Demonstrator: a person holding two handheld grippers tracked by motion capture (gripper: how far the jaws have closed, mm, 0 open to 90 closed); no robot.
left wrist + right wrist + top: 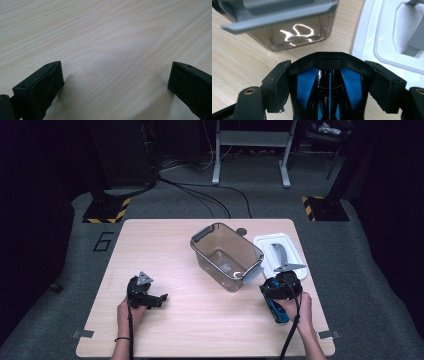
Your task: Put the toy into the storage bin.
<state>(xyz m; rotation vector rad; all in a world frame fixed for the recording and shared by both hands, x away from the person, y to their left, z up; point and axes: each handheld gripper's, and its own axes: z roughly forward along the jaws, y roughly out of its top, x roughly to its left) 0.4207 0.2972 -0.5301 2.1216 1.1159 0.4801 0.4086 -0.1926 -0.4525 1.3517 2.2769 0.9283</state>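
On the wooden surface [200,310], the left gripper [159,300] rests with fingers [41,91] spread, empty; the clear container [227,255] stands mid-surface beside its white lid [265,245]; the right gripper [329,82] pinches a blue-and-black toy car [328,95] just before the container.

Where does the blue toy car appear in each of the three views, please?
High view: the car is lower right, clamped in the right gripper, near the bin.
Right gripper view: bottom centre, the car sits between the two jaws, pointing at the bin.
Left gripper view: bare table between open jaws; no car here.
Shared landmark: the bin, with the white lid beside it.
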